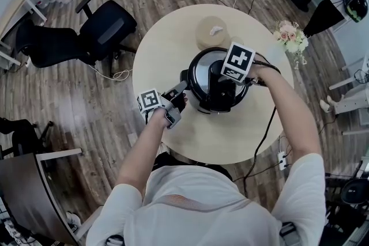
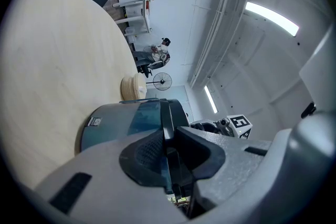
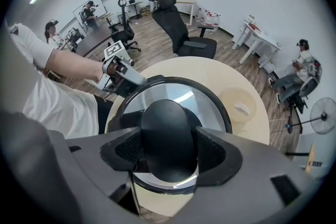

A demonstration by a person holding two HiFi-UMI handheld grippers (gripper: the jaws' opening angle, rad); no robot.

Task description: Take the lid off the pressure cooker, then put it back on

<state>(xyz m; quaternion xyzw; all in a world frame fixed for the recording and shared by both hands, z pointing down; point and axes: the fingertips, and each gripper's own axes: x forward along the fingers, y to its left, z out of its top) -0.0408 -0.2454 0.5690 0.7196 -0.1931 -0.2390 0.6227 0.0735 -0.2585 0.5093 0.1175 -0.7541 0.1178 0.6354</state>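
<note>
Between the pads of the right claw [image 3: 169,153] sits the black knob [image 3: 168,131] of the lid [image 3: 157,93], gripped on both sides from straight above. The lid lies on the pressure cooker [image 1: 216,80]. Only the right gripper view shows this grasp; in the head view the marker cube [image 1: 238,62] covers it. The left claw [image 2: 169,157] is clenched on the cooker's thin dark side handle [image 2: 173,115], plain only in its own view. The cooker stands on the round counter [image 1: 167,43], near a tan bowl [image 1: 213,31].

Round table [image 1: 164,57], black office chair [image 1: 106,29], flowers [image 1: 290,34]
</note>
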